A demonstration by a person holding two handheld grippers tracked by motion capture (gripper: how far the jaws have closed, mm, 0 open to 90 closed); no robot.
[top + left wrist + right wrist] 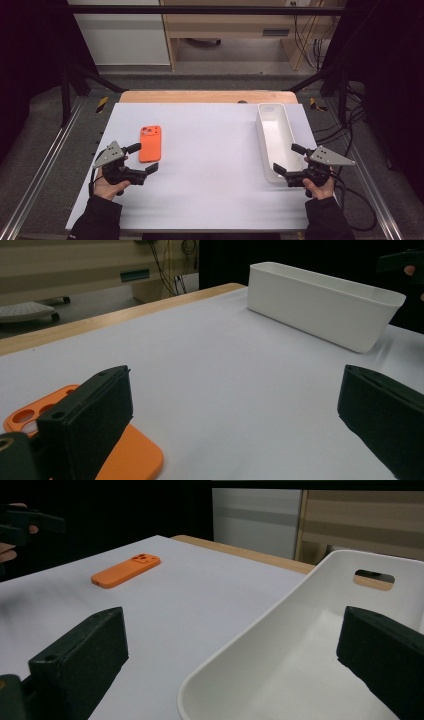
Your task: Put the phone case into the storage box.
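An orange phone case point(150, 143) lies flat on the left part of the white table point(210, 170), camera holes toward the far side. A long white bin point(276, 140) stands empty on the right. My left gripper point(145, 158) is open just right of the case's near end, and the case point(135, 457) lies under its left jaw. My right gripper point(288, 159) is open at the bin's near end, its jaws straddling the bin's rim point(240, 645). The case point(125, 570) is far off in the right gripper view.
The wooden table edge point(207, 96) runs along the far side. Metal frame rails point(40, 175) flank the table on both sides. Cables point(360, 200) trail on the floor at the right. A cabinet point(120, 35) and a wooden desk stand beyond the table.
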